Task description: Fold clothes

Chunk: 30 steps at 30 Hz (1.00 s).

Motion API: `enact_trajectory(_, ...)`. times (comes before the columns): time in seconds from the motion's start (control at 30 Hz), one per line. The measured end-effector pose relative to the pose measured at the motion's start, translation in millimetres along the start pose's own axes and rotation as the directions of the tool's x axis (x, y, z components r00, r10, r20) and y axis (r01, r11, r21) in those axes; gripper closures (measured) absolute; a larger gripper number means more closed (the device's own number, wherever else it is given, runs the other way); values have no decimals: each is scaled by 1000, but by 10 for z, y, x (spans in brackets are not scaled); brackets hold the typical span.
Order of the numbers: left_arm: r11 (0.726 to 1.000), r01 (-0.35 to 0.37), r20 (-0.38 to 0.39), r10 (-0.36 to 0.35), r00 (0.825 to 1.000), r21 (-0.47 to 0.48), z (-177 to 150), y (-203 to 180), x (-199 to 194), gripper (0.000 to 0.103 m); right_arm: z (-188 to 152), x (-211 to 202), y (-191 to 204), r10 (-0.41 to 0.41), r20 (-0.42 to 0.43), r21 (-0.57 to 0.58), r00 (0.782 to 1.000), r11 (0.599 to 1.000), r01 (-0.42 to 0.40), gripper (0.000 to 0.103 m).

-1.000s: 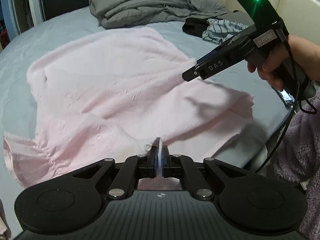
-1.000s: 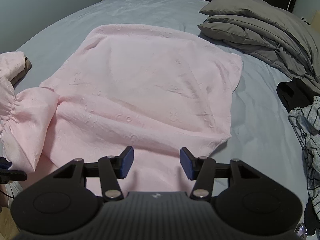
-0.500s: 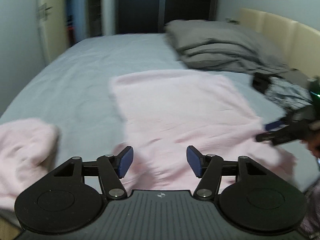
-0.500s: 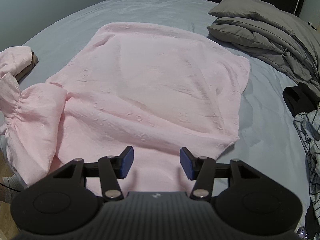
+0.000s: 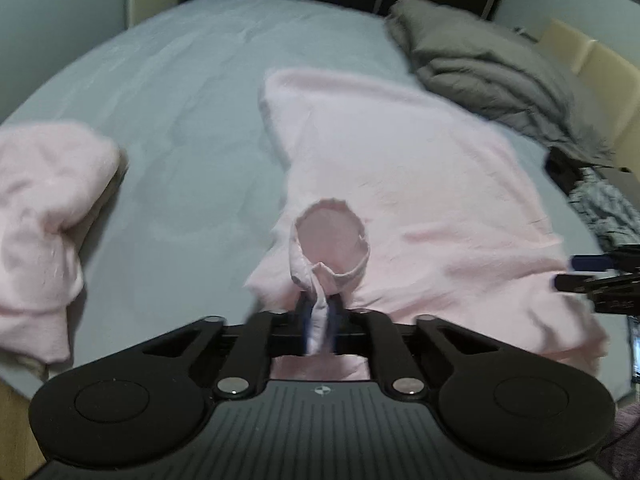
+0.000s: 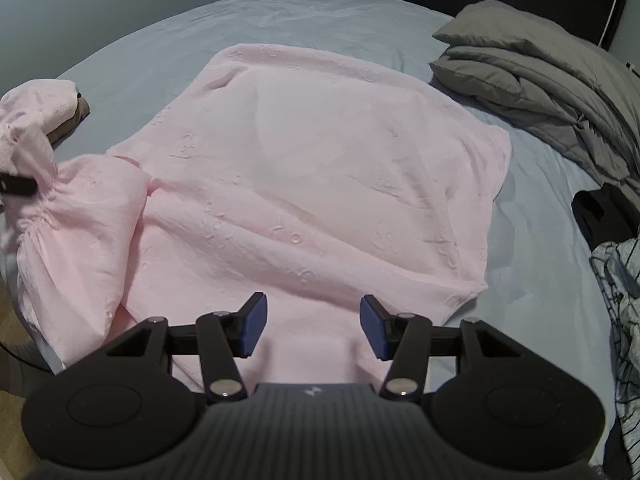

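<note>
Grey bed sheet [image 6: 168, 36] carries the pink garment [image 6: 320, 168] spread at its middle. At left, the left claw [image 5: 319, 322] pinches the lifted sleeve cuff [image 5: 330, 248]. Nearer, the right claw [image 6: 312, 326] gapes empty over the garment's near edge; grey duvet [image 6: 540, 80] far right.

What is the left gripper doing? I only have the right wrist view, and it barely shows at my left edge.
Observer: The left gripper is shut on the sleeve cuff of the pink top.
Operator: Which way does the cuff face?
Observer: Its round opening faces the left camera, just beyond the fingers.
Operator: What is behind the grey duvet?
Observer: A beige padded headboard stands behind the grey duvet, outside your frame.
</note>
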<state>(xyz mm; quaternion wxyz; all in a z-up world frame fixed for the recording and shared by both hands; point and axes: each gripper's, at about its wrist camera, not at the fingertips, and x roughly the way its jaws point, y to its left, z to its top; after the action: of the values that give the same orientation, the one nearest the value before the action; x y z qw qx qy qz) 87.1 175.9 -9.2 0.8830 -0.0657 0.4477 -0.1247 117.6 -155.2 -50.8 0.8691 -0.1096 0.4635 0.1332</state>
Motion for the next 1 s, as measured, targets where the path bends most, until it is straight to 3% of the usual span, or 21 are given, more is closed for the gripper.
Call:
enact_trajectory(0.1, 992, 126, 7, -125, 992, -26, 80, -177, -114, 100, -16, 14, -13, -7, -7, -3, 1000, 1000, 7, 47)
enact_trajectory(0.23, 973, 230, 6, -230, 973, -8, 213, -542, -149, 100, -16, 20, -28, -7, -13, 4, 1000, 1000, 7, 47)
enact_trajectory(0.43, 951, 300, -8, -300, 954, 80, 351, -1158, -76, 100, 6, -84, -89, -15, 15, 7, 1000, 1000, 15, 47)
enact_trajectory(0.57, 935, 339, -70, -333, 940, 100, 341, -1421, 87, 99, -27, -131, -195, -31, 15, 28, 999, 999, 30, 47)
enact_trajectory(0.73, 913, 395, -107, -385, 917, 102, 294, -1611, 200, 78, -105, -151, -411, -27, 2, 120, 1000, 992, 27, 47)
enact_trajectory(0.8, 902, 420, -104, -411, 906, 97, 300, -1653, 206, 63, -136, -159, -498, -25, -3, 157, 1000, 987, 26, 47)
enact_trajectory(0.9, 897, 434, -76, -428, 900, 85, 340, -1660, 176, 58, -183, -171, -628, -22, -10, 211, 1000, 977, 24, 47)
enact_trajectory(1.0, 909, 411, -49, -408, 912, 66, 387, -1613, 161, 58, -217, -188, -748, 28, 0, 309, 1000, 951, -26, 47)
